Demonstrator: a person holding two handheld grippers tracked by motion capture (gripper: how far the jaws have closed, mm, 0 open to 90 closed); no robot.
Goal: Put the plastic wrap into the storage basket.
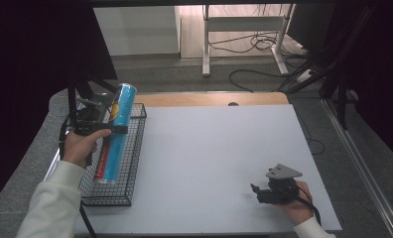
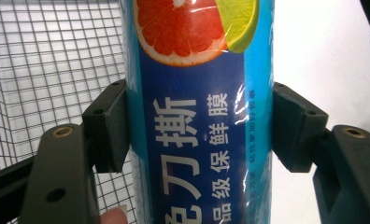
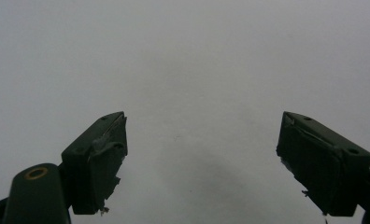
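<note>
I see a roll (image 1: 116,130) wrapped in bright blue, its label deeper blue with white characters; on it, in my left gripper view, sit a red-orange grapefruit slice and a green lime wedge above the print (image 2: 199,93). A red strip runs along the roll's lower left edge. The basket (image 1: 130,163) under the roll is black wire in a fine square grid. My left gripper (image 1: 101,128) is black, as is my right gripper (image 1: 256,192), which carries a grey plate. The table (image 1: 209,158) beside the basket is plain pale grey. Both sleeves are white.
</note>
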